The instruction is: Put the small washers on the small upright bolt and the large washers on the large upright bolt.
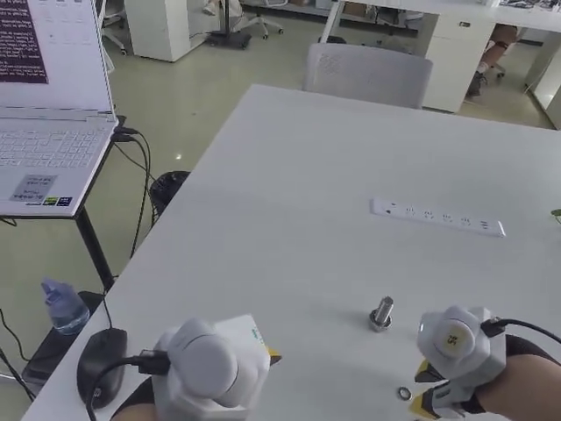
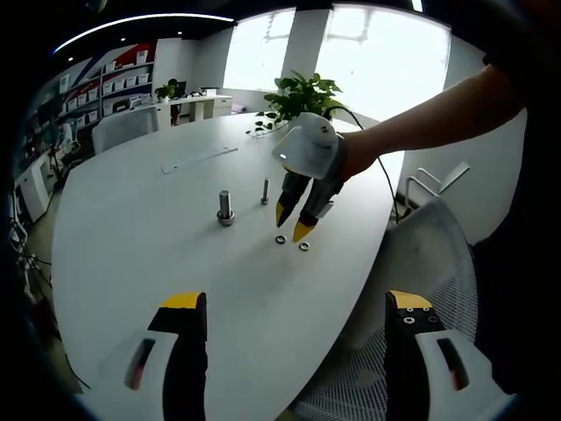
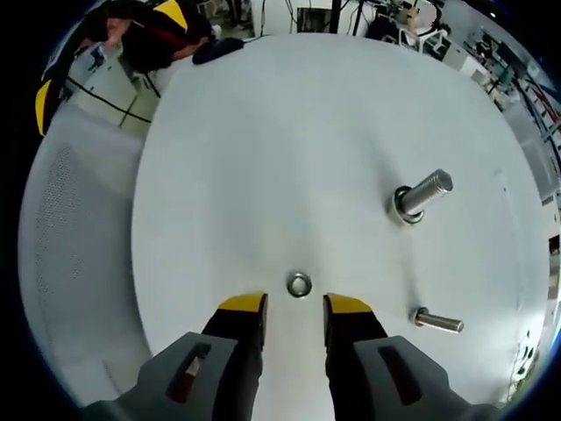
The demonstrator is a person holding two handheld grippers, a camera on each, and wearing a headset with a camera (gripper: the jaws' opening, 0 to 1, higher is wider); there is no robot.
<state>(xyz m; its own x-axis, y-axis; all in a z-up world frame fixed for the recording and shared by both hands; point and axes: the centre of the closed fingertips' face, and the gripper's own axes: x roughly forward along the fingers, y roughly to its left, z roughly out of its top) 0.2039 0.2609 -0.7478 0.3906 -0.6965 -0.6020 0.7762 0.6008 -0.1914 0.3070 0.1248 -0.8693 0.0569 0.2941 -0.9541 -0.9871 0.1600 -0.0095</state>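
Observation:
The large upright bolt [image 1: 381, 313] [image 2: 225, 208] [image 3: 421, 195] stands on the white table, with a ring around its foot. The thin small bolt [image 2: 265, 190] [image 3: 438, 322] stands close by. Two loose washers [image 2: 280, 239] [image 2: 304, 246] lie flat on the table. My right gripper [image 3: 294, 305] [image 2: 292, 223] [image 1: 422, 390] points down at them, open by a narrow gap, with one washer [image 3: 299, 284] [image 1: 404, 393] just ahead of its tips and nothing between them. My left gripper [image 2: 294, 303] is held wide open near the table's edge, away from the bolts.
A white power strip [image 1: 436, 217] [image 2: 200, 159] lies further back on the table [image 1: 289, 175]. To the left stand a laptop [image 1: 44, 132], a mouse [image 1: 96, 364] and a bottle [image 1: 63, 307]. A grey chair [image 1: 368, 74] is at the far edge and a plant [image 2: 302, 92] at the table's end.

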